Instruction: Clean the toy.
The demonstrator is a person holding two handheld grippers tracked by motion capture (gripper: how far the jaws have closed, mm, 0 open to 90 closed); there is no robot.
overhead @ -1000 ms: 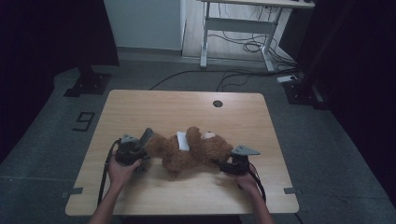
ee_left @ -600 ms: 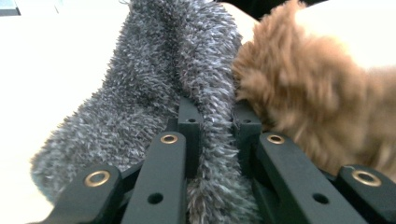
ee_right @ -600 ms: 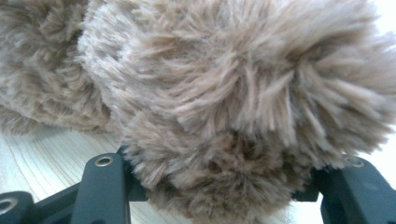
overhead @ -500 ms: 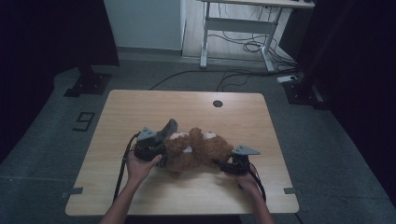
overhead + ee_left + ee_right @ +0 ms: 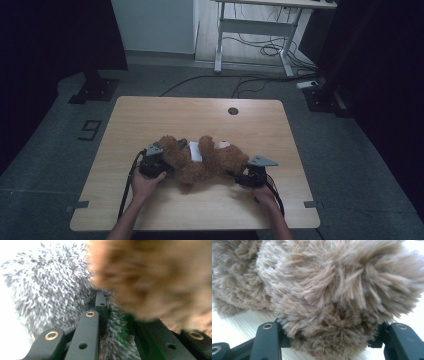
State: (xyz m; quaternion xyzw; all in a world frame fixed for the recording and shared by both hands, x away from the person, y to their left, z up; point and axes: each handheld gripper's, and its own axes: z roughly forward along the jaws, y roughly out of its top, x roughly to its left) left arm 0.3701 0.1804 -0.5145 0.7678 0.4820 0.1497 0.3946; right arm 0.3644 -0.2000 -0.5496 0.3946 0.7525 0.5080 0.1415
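I am working a fluffy brown plush teddy bear point(image 5: 207, 162) that lies across the near half of the pale wooden worktop point(image 5: 150, 115), a white patch on its middle. At its left end, my left gripper point(image 5: 159, 161) has its fingers point(image 5: 101, 302) closed tight on a thin tuft of grey-brown fur, as the left gripper view shows close up. At its right end, my right gripper point(image 5: 240, 176) has its fingers point(image 5: 270, 336) about half apart and pressed into a thick furry limb. To do this well, I judge both grips must hold while I move the hands together, slowly, keeping the bear low so the thin left pinch does not slip
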